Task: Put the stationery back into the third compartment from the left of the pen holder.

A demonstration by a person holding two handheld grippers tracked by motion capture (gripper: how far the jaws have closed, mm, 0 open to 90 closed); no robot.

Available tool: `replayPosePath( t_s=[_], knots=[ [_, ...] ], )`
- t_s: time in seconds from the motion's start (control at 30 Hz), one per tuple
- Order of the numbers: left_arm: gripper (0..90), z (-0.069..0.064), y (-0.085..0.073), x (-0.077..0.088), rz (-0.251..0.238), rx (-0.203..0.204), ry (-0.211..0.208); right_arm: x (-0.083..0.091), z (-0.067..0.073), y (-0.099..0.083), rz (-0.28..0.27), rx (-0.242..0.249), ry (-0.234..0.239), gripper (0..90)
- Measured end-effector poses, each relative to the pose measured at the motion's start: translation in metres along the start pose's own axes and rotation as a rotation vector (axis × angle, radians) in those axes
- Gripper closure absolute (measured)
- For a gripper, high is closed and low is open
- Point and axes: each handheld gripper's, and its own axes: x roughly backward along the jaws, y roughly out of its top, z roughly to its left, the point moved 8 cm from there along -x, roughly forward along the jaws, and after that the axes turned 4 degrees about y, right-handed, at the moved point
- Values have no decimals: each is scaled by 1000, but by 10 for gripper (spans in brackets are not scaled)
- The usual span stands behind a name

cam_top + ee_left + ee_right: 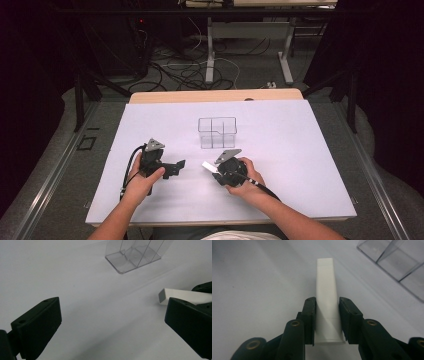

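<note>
The right gripper (216, 169) was clamped on a white block (208, 166), held in the person's right hand (245, 179) over the near middle of the white table (300, 165). In the right gripper view both black jaws pressed the block (326, 297) from either side near its lower end, and its free end stuck out well past the fingertips, pointing away from the hand. The block looked long and square-edged, tilted a little off the table surface as far as the high view told.

The left gripper (176, 167) sat just to the left, in the left hand (142, 181), with its jaws spread wide and nothing between them; in the left gripper view they stood far apart over bare table, with the block's end (175, 295) showing beyond the right-hand jaw.

A clear plastic box (217, 132) with dividers stood upright on the table just behind the two grippers, near them but apart from both
</note>
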Motion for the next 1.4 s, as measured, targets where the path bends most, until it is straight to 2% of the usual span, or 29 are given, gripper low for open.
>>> replayPosePath(
  t_s=[0.07, 0.17, 0.27, 0.3, 0.33, 0.37, 0.5, 0.57, 0.6, 0.67, 0.7, 0.73, 0.8, 0.83, 0.93, 0.97, 1.0, 1.07, 1.1, 1.13, 1.17, 1.2, 1.27, 1.3, 1.37, 1.4],
  knots=[
    [7, 0, 0, 0, -2, 3, -1, 3, -1, 1, 6, 59, -34, 670],
    [7, -2, 1, 0, -1, 16, -8, 8, 1, 4, 0, 139, -53, 670],
    [5, -2, 2, 0, -3, 5, -11, 13, 2, 8, 4, 240, -87, 670],
    [3, -3, 3, 0, -1, 14, -9, 15, 3, 9, 3, 275, -95, 670],
    [3, -2, 3, 1, -2, 13, -8, 15, 3, 9, 3, 275, -95, 670],
    [4, -2, 4, 1, -7, 14, -13, 19, 3, 11, 0, 336, -109, 669],
    [3, -4, 6, 3, -12, 18, -22, 27, 3, 14, 11, 417, -125, 669],
    [4, -4, 7, 3, -15, 9, -26, 29, 3, 14, 12, 433, -126, 670],
    [3, -6, 7, 3, -17, 4, -29, 32, 3, 14, 19, 474, -128, 670],
    [4, -6, 7, 3, -16, 1, -32, 34, 2, 14, 20, 516, -121, 670],
    [3, -8, 7, 3, -21, 11, -37, 36, 2, 15, 21, 535, -124, 670],
    [3, -8, 7, 4, -18, -5, -40, 36, 2, 15, 21, 535, -124, 670],
    [4, -10, 8, 5, -18, -16, -57, 42, 0, 15, 27, 595, -136, 670],
    [3, -13, 10, 6, -12, -24, -74, 43, -2, 16, 22, 639, -141, 670],
    [4, -16, 10, 6, -7, -36, -95, 49, -1, 13, 37, 725, -164, 670],
    [4, -18, 11, 6, -6, -39, -112, 50, 0, 13, 31, 779, -170, 670],
    [4, -20, 9, 6, 15, -66, -128, 51, 1, 12, 39, 815, -180, 669],
    [7, -22, 9, 5, 22, -77, -138, 55, 3, 10, 62, 907, -191, 669],
    [7, -24, 8, 5, 31, -94, -146, 55, 3, 10, 62, 907, -191, 669],
    [27, -29, 9, 4, 36, -124, -173, 55, 7, 8, 68, 946, -186, 669],
    [43, -29, 9, 4, 36, -124, -173, 55, 7, 8, 68, 946, -186, 669],
    [63, -31, 9, 5, 46, -145, -179, 57, 8, 9, 86, 1014, -177, 669],
    [93, -35, 11, 5, 58, -167, -202, 57, 11, 8, 89, 1034, -166, 669],
    [113, -38, 12, 4, 56, -163, -220, 57, 12, 9, 88, 1053, -166, 669],
    [147, -43, 15, 5, 63, -162, -254, 57, 14, 9, 84, 1047, -164, 669],
    [162, -43, 17, 5, 64, -196, -261, 58, 16, 10, 89, 1082, -167, 669]
  ],
)
